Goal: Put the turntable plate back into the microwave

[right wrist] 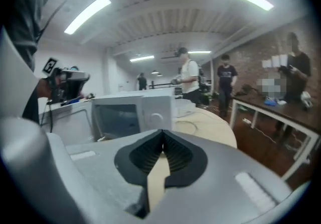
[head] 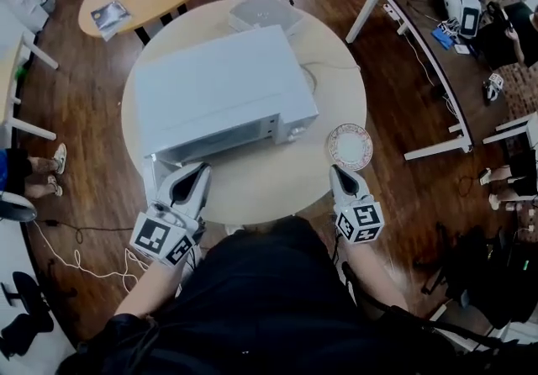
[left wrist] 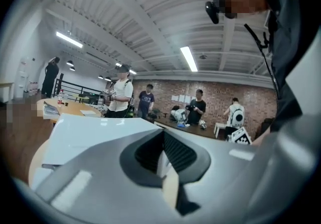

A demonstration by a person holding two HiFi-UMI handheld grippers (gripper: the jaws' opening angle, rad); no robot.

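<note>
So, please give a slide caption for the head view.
Turntable plate lies on round table beside microwave; left gripper and right gripper shut, empty.

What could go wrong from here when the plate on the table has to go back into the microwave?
The turntable plate lies flat near the edge of the table, so a clumsy nudge could push it off. The right gripper, close beside it, is shut and empty; unless it opens first, it may shove the plate rather than grip its thin rim.
</note>
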